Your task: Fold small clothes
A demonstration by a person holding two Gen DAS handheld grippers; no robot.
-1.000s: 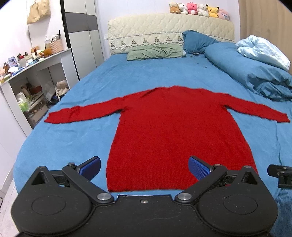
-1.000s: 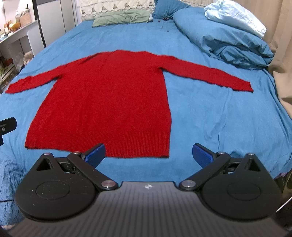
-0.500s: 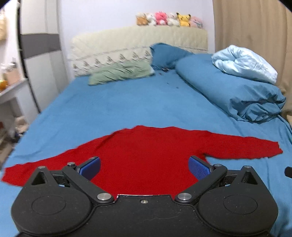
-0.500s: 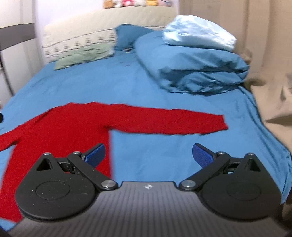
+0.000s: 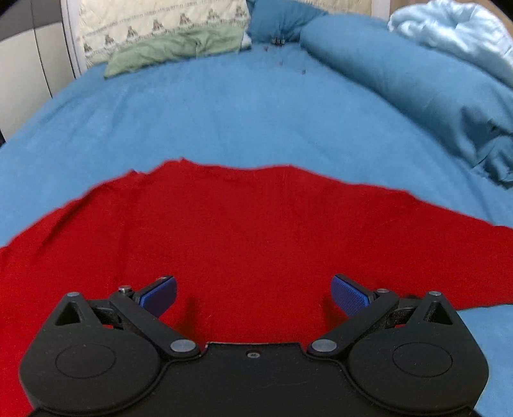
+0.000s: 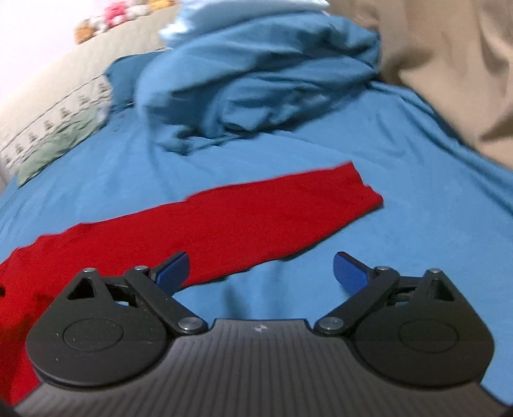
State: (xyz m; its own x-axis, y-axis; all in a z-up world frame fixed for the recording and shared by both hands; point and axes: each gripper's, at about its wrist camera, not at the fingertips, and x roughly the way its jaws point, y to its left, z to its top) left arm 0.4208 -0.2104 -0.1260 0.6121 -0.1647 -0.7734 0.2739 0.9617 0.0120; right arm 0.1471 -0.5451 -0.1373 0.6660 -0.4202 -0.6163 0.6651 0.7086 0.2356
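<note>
A red knit sweater (image 5: 243, 231) lies flat on the blue bedsheet (image 5: 224, 109), neckline toward the headboard. My left gripper (image 5: 253, 293) is open and empty, low over the sweater's chest, jaws wide apart. In the right wrist view the sweater's right sleeve (image 6: 272, 211) stretches out to the right, its cuff (image 6: 362, 189) flat on the sheet. My right gripper (image 6: 260, 271) is open and empty, just in front of the sleeve's near edge; its left fingertip (image 6: 173, 271) is over red fabric. The sweater's hem is hidden below both grippers.
A bunched blue duvet (image 6: 256, 80) with a light blue blanket (image 5: 455, 35) lies at the right. A green pillow (image 5: 173, 48) and quilted headboard (image 5: 160, 22) are at the far end. A beige curtain (image 6: 449, 64) hangs at the bed's right side.
Both grippers have moved forward and down from the sweater's hem. The left now hovers over the chest, the right has swung to the right sleeve. Both stay open.
</note>
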